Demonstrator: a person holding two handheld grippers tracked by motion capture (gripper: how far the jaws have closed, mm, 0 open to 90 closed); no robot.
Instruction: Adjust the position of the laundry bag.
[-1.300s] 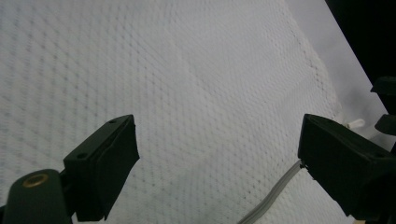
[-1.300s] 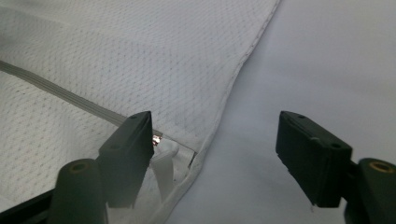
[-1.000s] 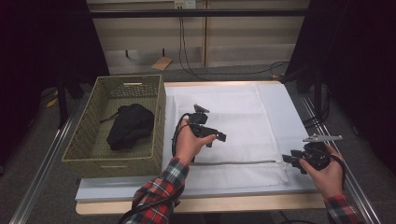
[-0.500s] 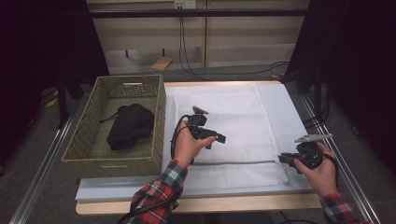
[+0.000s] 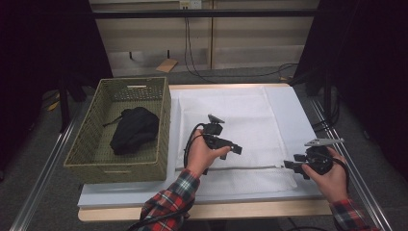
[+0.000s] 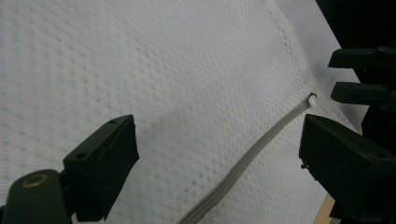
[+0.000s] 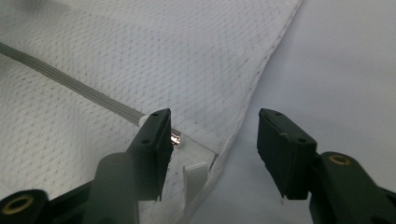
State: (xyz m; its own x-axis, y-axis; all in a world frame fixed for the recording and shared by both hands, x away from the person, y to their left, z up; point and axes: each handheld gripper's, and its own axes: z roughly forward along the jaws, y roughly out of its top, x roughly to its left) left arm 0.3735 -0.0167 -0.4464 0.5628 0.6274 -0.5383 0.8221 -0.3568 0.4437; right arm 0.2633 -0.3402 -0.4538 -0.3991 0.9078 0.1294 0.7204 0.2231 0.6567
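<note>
A: Start closest in. What's the right gripper (image 7: 212, 144) doing?

B: Its jaws have just been opening and stand apart, nothing pinched between them. Just below them lies the end of the zipper (image 7: 74, 88), with a small metal slider (image 7: 176, 139) and a white pull tab (image 7: 194, 175) at the near right corner of the white mesh cover (image 5: 231, 120).

A: And the left gripper (image 6: 219, 149)?

B: Also spread wide and empty, hovering over the mesh a little left of the middle, with the grey zipper tape running between its jaws underneath.

A: How would that cover handle?

B: I'd judge it light, soft and floppy, a thin knit that bunches and slides on the smooth table (image 5: 288, 103) rather than holding shape. The tab is the only stiff bit, small and easy to slip off, so pinch it squarely. The other gripper should pin the fabric beside the zipper line, or the whole cover will drag along.

A: Farther off?

B: A woven basket (image 5: 86, 144) stands at the table's left edge, well apart from both grippers, with a dark bundled garment (image 5: 133, 129) inside.
</note>
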